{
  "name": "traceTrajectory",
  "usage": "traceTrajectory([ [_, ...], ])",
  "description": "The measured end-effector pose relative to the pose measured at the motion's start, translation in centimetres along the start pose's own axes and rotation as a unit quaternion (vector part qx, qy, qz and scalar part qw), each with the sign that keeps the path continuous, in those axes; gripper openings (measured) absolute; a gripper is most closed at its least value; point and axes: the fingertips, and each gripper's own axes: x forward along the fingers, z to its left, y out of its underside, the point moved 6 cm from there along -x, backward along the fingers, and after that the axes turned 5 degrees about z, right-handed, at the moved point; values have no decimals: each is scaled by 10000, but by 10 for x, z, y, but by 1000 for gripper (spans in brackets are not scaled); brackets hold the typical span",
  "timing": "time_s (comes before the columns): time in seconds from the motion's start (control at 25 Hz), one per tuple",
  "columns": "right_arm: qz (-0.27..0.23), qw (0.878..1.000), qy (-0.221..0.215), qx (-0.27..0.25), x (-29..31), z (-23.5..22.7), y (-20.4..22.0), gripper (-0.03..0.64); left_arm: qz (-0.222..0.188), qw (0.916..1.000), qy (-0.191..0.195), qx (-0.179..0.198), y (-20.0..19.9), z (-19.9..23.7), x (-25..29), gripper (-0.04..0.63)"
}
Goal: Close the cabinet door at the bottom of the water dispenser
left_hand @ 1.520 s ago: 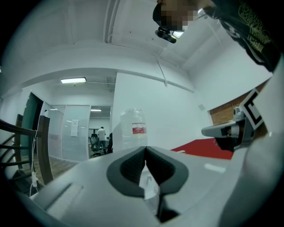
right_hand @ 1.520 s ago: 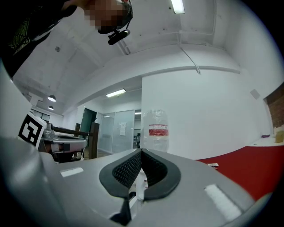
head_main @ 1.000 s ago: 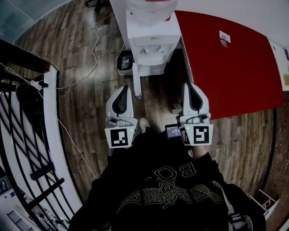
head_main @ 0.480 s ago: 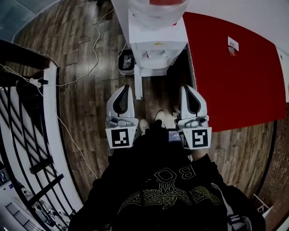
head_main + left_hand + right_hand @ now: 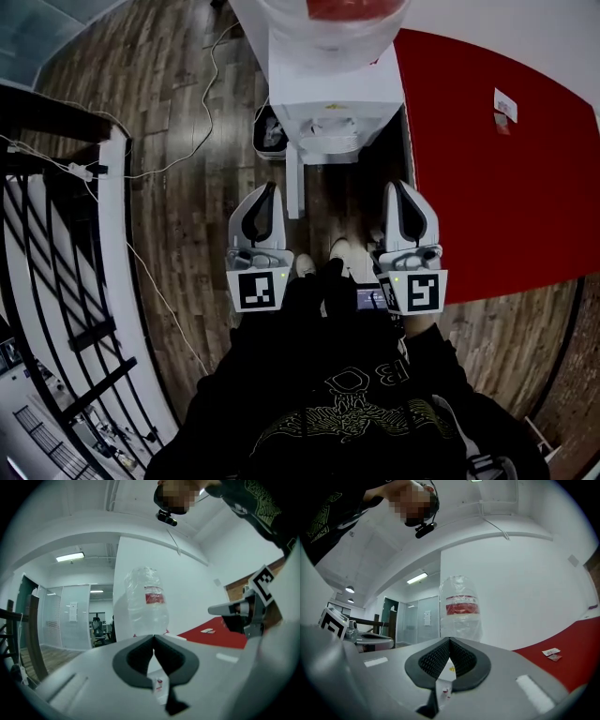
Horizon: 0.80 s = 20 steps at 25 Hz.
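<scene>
Two hand-held grippers face an open water dispenser [image 5: 333,89] on a wooden floor [image 5: 187,234]. A small trash bin [image 5: 270,131] sits at the dispenser's left. A white cable [image 5: 212,66] trails across the boards toward a black railing [image 5: 47,272]. A red surface [image 5: 487,187] bearing a small card [image 5: 504,105] fills the right of the head view.

The cabinet door [image 5: 293,183] is swung open at the foot of the dispenser. It shows edge-on as a thin white panel jutting toward the person, with the dark cabinet opening to its right.

The left gripper [image 5: 269,190] is just left of the door's free edge, close beside it but apart. The right gripper [image 5: 397,187] is in front of the right side of the opening. Both have their jaws pressed together with nothing between them.

The person's shoes [image 5: 306,265] stand between the grippers, and a small screen [image 5: 370,298] sits by the right one.

In both gripper views the gripper's own body blocks the door. Only the water bottle [image 5: 146,602], with its red label, rises clear above it. The cabinet's inside is too dark to make out.
</scene>
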Motion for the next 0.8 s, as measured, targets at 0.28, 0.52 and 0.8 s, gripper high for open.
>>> traceTrajectory([
  [0.28,-122,9999,-85,53,34,-1,37,-2,339,9991,-247,-63,54,19,36,8],
  [0.52,375,9993,-66,-46,55,-7,98,-2,531,9982,-217,-188,122,29,62,15],
  [0.8,949,9951,-262,24,69,-9,186,-2,1187,9915,-93,-527,268,20,52,175],
])
